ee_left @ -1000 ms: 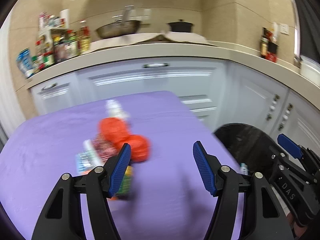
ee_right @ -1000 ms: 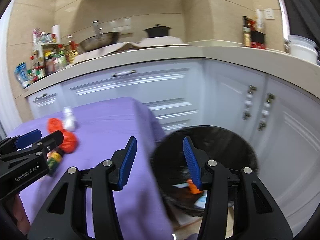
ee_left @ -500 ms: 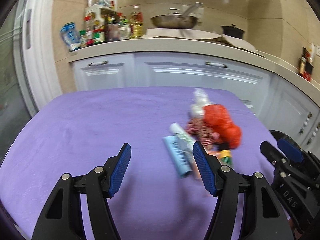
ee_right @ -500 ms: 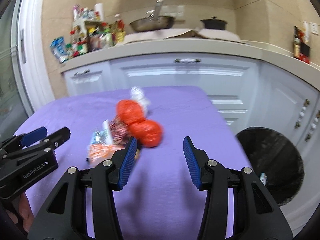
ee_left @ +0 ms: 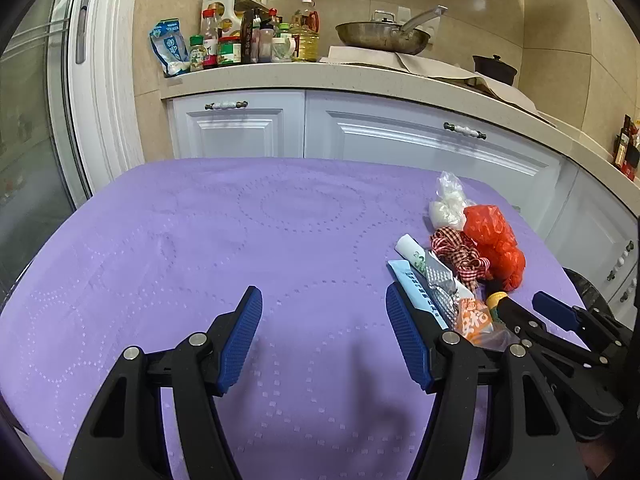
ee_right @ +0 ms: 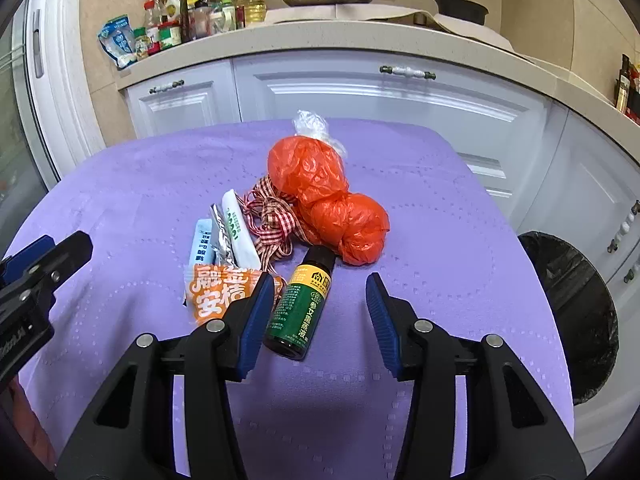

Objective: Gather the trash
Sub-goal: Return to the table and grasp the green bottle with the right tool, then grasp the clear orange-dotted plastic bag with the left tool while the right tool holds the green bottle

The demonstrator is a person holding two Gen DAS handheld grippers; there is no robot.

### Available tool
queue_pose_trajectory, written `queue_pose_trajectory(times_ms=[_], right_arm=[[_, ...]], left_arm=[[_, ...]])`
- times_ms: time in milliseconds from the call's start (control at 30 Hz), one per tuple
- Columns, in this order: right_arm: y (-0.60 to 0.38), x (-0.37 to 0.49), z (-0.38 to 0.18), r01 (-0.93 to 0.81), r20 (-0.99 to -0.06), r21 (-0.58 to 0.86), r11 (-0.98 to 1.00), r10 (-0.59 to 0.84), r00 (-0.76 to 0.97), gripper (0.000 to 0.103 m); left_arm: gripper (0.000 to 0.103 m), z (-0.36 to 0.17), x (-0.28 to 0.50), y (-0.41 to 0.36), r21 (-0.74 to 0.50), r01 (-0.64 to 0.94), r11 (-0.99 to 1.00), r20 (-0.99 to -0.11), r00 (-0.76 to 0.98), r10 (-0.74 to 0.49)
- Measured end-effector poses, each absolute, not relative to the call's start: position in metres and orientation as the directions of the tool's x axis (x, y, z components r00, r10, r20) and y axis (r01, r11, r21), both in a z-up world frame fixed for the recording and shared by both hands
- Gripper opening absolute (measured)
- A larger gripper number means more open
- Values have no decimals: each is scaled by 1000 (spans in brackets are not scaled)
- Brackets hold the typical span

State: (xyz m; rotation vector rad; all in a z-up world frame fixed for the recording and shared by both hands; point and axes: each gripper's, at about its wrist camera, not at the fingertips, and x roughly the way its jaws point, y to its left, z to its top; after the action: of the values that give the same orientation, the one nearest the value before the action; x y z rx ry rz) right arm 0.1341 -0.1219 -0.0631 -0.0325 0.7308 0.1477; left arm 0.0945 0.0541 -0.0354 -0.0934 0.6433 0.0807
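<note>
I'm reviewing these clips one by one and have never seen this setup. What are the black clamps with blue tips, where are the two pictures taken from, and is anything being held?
There is no robot here: a person holds a hand-operated clamp in each hand, and a wide-angle camera on each looks out along its two blue-padded fingers. One picture comes from the left gripper, the other from the right gripper. Both are open and hold nothing.

On the purple tablecloth lies a small heap of trash: an orange plastic bag, a checked ribbon, some sachets, an orange wrapper and a dark green bottle on its side, partly between the right gripper's fingers. A black-lined bin stands beside the table.
</note>
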Motion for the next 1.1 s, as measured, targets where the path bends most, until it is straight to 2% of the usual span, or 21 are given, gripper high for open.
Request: queue_pose_trajectory(times_ms=[100, 167, 200, 233, 600, 1000, 1100], right_arm=[[-120, 138, -68, -160, -696, 31, 987, 137, 705, 46], [-119, 138, -70, -163, -698, 31, 986, 137, 702, 42], [-119, 139, -69, -171, -700, 35, 985, 146, 699, 30], [-118, 140, -69, -178, -704, 38, 983, 153, 694, 24], [-138, 122, -62, -181, -670, 47, 982, 165, 723, 23], [-204, 98, -59, -100, -635, 78, 992, 127, 762, 22], [-219, 95, -60, -81, -628, 96, 992, 123, 768, 22]], left_arm=[[63, -37, 94, 51, -68, -89, 994, -608, 793, 29], [63, -37, 93, 49, -70, -82, 994, -609, 793, 22], [63, -38, 93, 47, -71, -78, 994, -610, 792, 18], [63, -38, 94, 46, -71, -75, 995, -611, 791, 16], [63, -42, 91, 15, -62, -5, 998, -623, 782, -34], [63, -49, 94, -37, -30, 106, 994, -645, 758, -100], [67, -52, 95, -49, -14, 125, 992, -649, 753, -104]])
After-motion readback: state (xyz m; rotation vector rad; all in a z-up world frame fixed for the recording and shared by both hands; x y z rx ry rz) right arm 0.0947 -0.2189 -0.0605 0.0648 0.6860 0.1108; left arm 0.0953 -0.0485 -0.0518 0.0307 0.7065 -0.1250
